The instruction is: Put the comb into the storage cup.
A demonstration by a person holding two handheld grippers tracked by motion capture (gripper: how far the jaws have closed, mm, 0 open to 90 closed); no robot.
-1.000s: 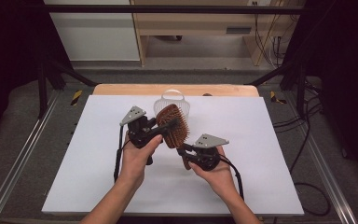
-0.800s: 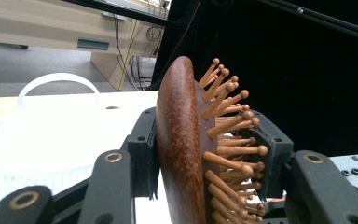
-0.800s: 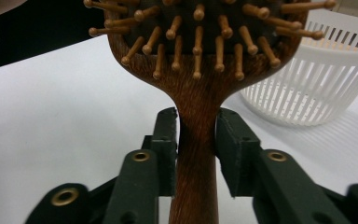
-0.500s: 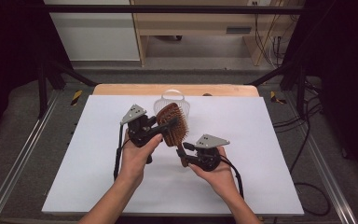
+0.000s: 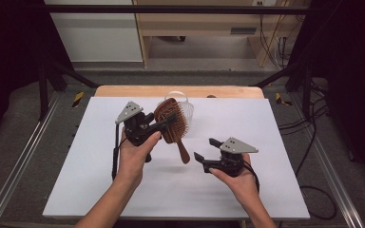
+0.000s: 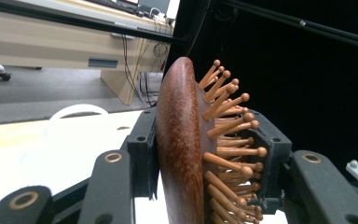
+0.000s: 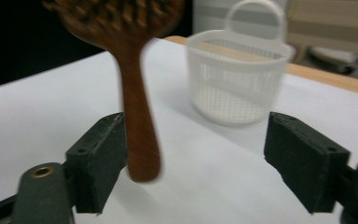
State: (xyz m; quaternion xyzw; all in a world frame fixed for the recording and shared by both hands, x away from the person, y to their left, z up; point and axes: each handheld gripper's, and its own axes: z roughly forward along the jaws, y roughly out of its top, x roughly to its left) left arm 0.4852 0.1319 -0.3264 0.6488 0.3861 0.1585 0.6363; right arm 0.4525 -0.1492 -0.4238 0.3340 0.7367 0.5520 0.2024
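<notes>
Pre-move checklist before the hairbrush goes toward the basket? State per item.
1. Left gripper clamped on the hairbrush head: ok; the left gripper view shows one jaw on the wooden back, the other among the bristles.
2. Right gripper released: ok, jaws wide apart, nothing between them.
3. Handle free of the right gripper: cannot tell; in the right gripper view it hangs close by one jaw.
4. Basket upright, mouth open: ok.
5. Basket empty: cannot tell, inside hidden from these angles.
6. Table between brush and basket free of obstacles: ok.
</notes>
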